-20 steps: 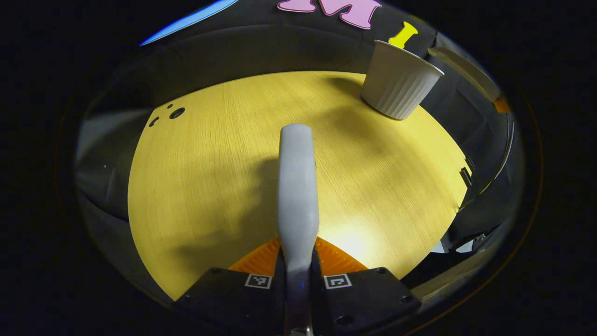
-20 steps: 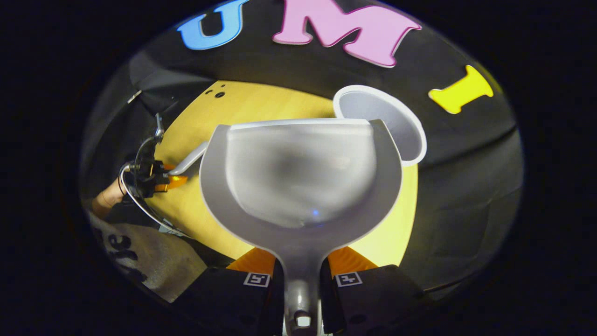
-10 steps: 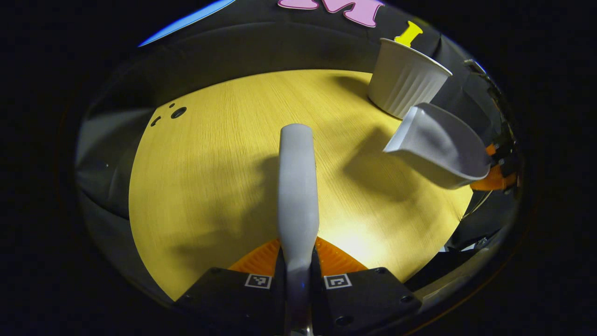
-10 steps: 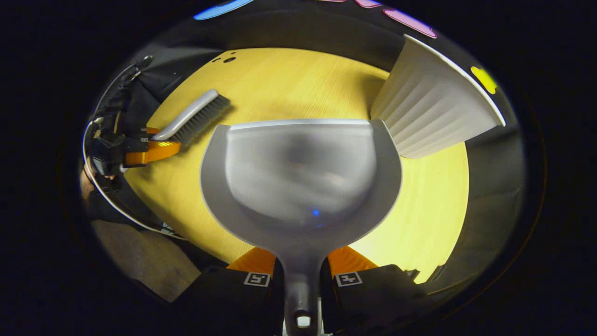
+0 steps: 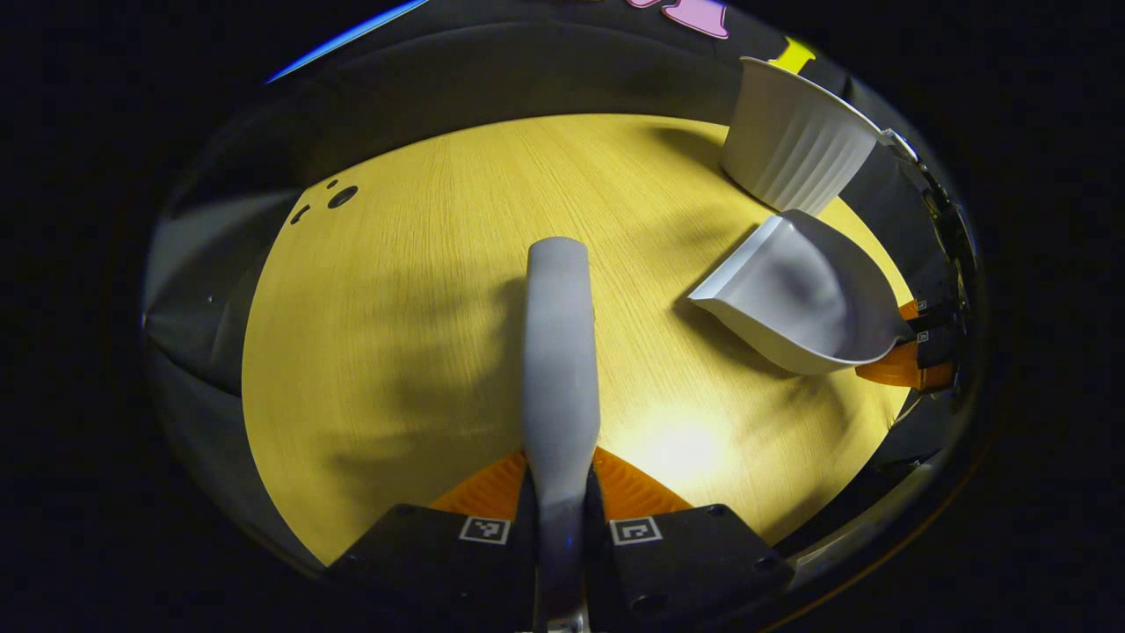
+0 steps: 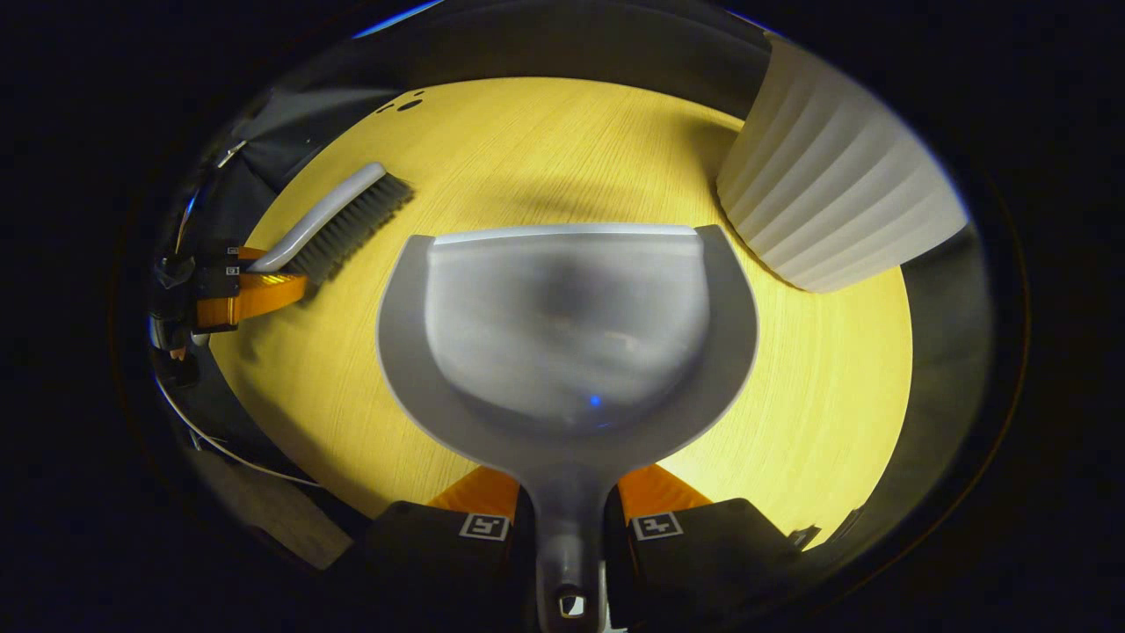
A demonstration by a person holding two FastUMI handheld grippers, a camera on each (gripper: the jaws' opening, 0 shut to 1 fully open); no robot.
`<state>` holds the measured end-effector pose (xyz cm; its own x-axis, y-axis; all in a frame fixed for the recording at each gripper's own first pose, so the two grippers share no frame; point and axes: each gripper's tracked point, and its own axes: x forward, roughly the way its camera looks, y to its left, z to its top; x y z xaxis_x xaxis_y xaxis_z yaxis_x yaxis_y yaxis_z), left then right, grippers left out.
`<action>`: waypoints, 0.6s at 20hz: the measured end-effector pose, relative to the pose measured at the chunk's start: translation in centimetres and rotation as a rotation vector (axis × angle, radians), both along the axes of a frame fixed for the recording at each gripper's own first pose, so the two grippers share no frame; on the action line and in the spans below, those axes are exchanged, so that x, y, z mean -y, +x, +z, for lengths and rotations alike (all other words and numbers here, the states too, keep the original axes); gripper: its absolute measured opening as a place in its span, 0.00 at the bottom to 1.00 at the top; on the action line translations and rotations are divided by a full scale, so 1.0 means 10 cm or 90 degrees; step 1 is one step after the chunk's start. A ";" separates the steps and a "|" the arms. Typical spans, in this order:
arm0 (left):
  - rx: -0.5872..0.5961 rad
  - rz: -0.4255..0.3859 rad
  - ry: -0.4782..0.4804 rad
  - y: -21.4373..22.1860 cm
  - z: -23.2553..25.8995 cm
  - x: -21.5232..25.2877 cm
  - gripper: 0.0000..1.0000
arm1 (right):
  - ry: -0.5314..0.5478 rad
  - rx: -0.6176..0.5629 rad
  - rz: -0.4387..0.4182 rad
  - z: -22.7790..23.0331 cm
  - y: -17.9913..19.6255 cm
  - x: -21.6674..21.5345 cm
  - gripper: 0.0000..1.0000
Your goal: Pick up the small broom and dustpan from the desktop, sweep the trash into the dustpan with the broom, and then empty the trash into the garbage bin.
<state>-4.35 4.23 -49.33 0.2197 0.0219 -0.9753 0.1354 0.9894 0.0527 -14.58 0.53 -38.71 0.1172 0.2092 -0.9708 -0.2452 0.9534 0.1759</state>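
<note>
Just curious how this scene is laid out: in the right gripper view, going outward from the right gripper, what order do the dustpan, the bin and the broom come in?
1. Dustpan, clamped in the right gripper.
2. Bin, ahead, to the right.
3. Broom, far left, in the left gripper.

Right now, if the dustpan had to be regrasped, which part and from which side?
Take the dustpan by its narrow handle stem at the rear, coming from behind along the handle, as the right tool holds it now. The scoop is wide and curved, too broad to pinch; its open lip faces the tabletop.
</note>
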 end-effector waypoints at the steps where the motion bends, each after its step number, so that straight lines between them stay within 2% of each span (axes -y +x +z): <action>1: -0.006 0.001 0.004 0.01 -0.02 -0.01 0.27 | 0.001 0.001 0.003 -0.02 0.00 -0.01 0.35; 3: 0.003 0.000 0.017 0.04 -0.02 -0.01 0.28 | 0.001 -0.003 0.006 -0.07 0.00 -0.02 0.35; 4: 0.002 -0.001 0.020 0.03 0.00 0.00 0.31 | 0.004 -0.004 0.002 -0.07 -0.01 -0.03 0.35; 6: -0.003 -0.002 0.030 0.03 0.02 0.00 0.29 | 0.014 -0.016 -0.003 -0.08 -0.04 -0.09 0.36; 7: -0.006 -0.003 0.036 0.02 0.02 0.02 0.33 | 0.018 -0.018 -0.008 -0.07 -0.05 -0.11 0.36; 8: -0.004 -0.007 0.040 0.03 0.03 0.03 0.30 | 0.019 -0.015 -0.008 -0.09 -0.05 -0.12 0.36; 10: -0.002 -0.015 0.047 0.03 0.04 0.04 0.34 | 0.019 -0.018 -0.009 -0.11 -0.06 -0.11 0.37; 12: -0.002 -0.019 0.049 0.06 0.06 0.05 0.32 | 0.028 -0.024 -0.012 -0.10 -0.07 -0.12 0.37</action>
